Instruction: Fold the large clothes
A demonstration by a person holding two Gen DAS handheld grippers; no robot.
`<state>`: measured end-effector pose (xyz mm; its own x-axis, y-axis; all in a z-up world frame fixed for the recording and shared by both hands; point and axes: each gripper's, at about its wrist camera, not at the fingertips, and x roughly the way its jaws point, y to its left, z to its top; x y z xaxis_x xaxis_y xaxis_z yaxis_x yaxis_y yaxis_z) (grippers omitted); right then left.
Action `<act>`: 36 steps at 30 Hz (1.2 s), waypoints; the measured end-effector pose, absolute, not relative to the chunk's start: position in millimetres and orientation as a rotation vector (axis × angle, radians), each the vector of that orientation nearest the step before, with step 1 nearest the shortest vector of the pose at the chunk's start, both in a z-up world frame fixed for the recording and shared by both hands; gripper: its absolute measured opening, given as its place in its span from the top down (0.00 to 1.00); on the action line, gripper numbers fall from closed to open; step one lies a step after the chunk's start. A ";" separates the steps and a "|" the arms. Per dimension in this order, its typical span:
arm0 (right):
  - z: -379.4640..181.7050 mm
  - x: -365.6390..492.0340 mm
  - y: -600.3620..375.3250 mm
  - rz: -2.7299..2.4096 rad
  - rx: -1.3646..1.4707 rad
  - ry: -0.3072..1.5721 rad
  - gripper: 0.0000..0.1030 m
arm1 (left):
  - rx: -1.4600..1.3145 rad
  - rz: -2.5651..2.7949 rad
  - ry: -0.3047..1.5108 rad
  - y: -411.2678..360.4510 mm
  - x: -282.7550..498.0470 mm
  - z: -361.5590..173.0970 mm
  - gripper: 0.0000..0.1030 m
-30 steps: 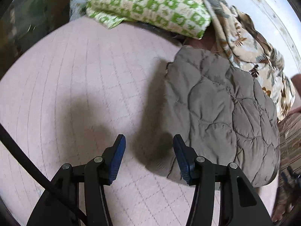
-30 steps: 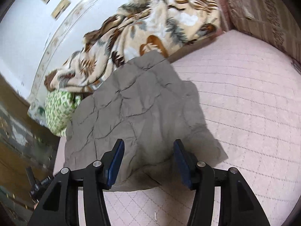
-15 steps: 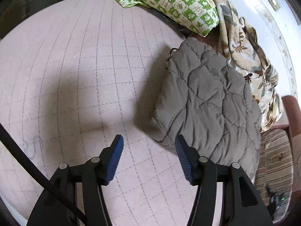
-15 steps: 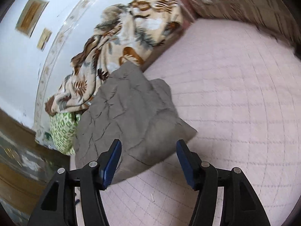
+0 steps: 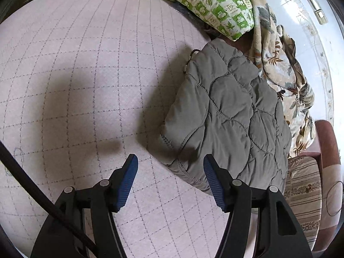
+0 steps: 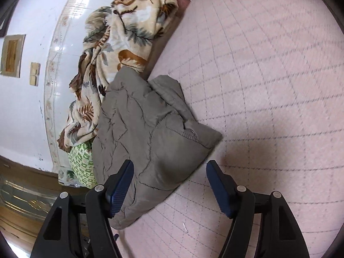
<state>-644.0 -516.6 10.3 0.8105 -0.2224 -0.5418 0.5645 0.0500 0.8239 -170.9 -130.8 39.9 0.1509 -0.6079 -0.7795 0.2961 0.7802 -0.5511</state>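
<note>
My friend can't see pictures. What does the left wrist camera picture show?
A folded gray quilted jacket lies on a pink checked mat, just ahead of the open left tool, which holds nothing. A green patterned cushion and a leafy blanket sit behind the jacket.

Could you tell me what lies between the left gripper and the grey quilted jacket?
Only bare pink bedcover separates the left gripper from the grey quilted jacket, in the left wrist view.

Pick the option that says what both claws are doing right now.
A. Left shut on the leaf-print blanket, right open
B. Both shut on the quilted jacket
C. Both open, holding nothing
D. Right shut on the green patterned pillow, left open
C: the left claw and right claw both gape, with the folded grey quilted jacket lying free on the pink quilted mattress cover.
</note>
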 end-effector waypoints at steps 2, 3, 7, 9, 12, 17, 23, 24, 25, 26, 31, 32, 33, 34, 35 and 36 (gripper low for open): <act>9.4 -638.9 -517.2 -0.606 1.394 0.306 0.28 | -0.293 -0.658 1.257 -130.5 -170.4 39.8 0.39; 9.2 -637.3 -517.3 -0.605 1.390 0.307 0.28 | -0.295 -0.656 1.255 -129.9 -169.9 39.5 0.39; 1.8 -633.8 -518.6 -0.609 1.391 0.303 0.26 | -0.302 -0.641 1.245 -129.7 -167.6 35.3 0.36; -6.8 -634.8 -521.5 -0.611 1.411 0.293 0.25 | -0.283 -0.627 1.234 -133.0 -168.6 33.3 0.36; -16.8 -638.8 -526.1 -0.644 1.434 0.281 0.25 | -0.254 -0.644 1.217 -142.0 -171.2 33.3 0.36; -26.6 -638.1 -533.5 -0.635 1.460 0.209 0.20 | -0.200 -0.652 1.140 -158.9 -174.8 34.9 0.27; -36.1 -625.3 -542.8 -0.640 1.466 0.186 0.17 | -0.182 -0.648 1.104 -173.8 -167.4 24.8 0.21; -35.4 -622.8 -544.5 -0.641 1.462 0.185 0.15 | -0.183 -0.649 1.096 -175.6 -165.8 24.1 0.20; -35.9 -620.3 -546.4 -0.643 1.460 0.184 0.15 | -0.182 -0.649 1.087 -177.3 -164.7 23.6 0.20; -36.7 -617.1 -548.6 -0.643 1.458 0.182 0.15 | -0.175 -0.647 1.079 -179.4 -163.4 22.5 0.20; -27.2 -601.6 -551.9 -0.666 1.363 0.251 0.36 | -0.098 -0.665 1.030 -194.0 -165.0 27.5 0.34; -23.3 -598.3 -552.0 -0.670 1.326 0.277 0.44 | -0.074 -0.662 1.013 -196.9 -167.0 29.8 0.43; -19.4 -594.9 -551.7 -0.676 1.289 0.304 0.51 | -0.045 -0.667 0.993 -200.5 -169.2 32.7 0.49; -13.8 -591.0 -550.5 -0.682 1.244 0.328 0.53 | -0.020 -0.668 0.973 -204.4 -171.2 35.8 0.58; -7.4 -586.5 -548.1 -0.696 1.193 0.354 0.58 | 0.021 -0.668 0.944 -208.5 -174.6 39.7 0.64; -2.3 -582.3 -545.7 -0.712 1.145 0.381 0.62 | 0.054 -0.665 0.921 -211.7 -177.5 42.4 0.66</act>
